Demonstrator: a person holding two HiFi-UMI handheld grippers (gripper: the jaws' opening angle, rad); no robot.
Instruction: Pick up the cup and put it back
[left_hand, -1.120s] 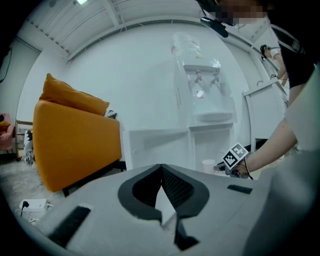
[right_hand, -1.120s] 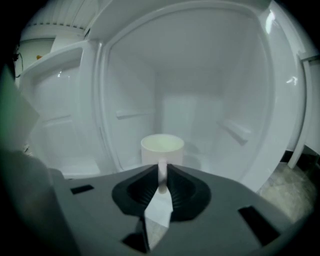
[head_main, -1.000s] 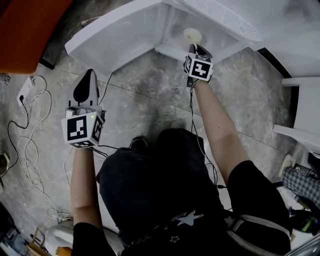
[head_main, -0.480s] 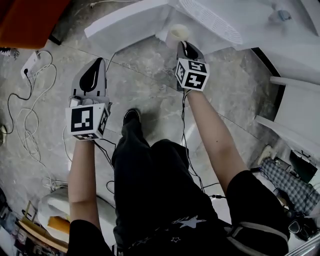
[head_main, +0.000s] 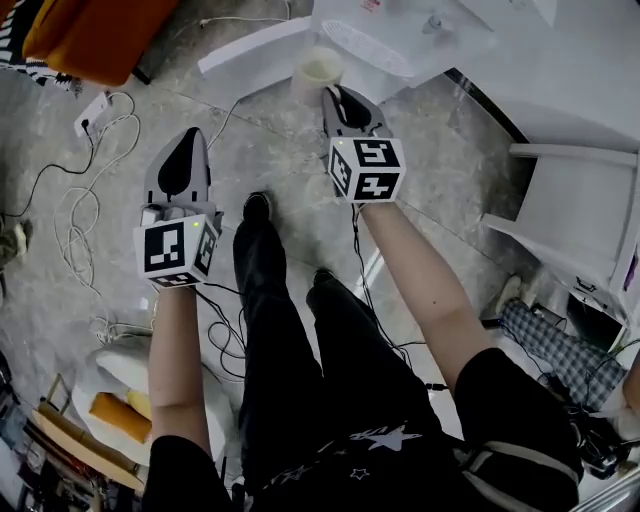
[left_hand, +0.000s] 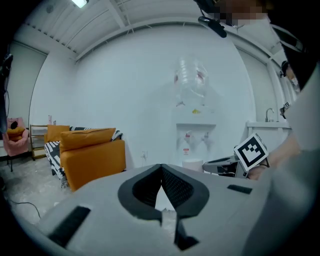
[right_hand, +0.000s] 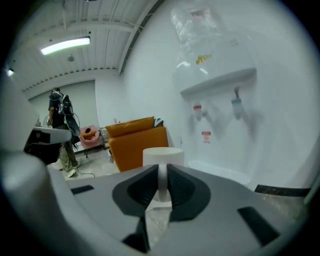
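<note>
A pale cream paper cup hangs in the air in front of the white water dispenser, gripped by its near wall. My right gripper is shut on that wall. In the right gripper view the cup stands upright between the dark pads, and the right gripper points toward the dispenser. My left gripper is held out to the left, shut and empty. Its pads meet at the tip of the left gripper.
An orange sofa stands at the far left, seen also as the sofa. White cables and a power strip lie on the marble floor. A white shelf unit is to the right. A person stands far back.
Both grippers have risen. The cup has come up and out of the dispenser's low recess in the right gripper. The person has straightened up and the floor looks farther away.
</note>
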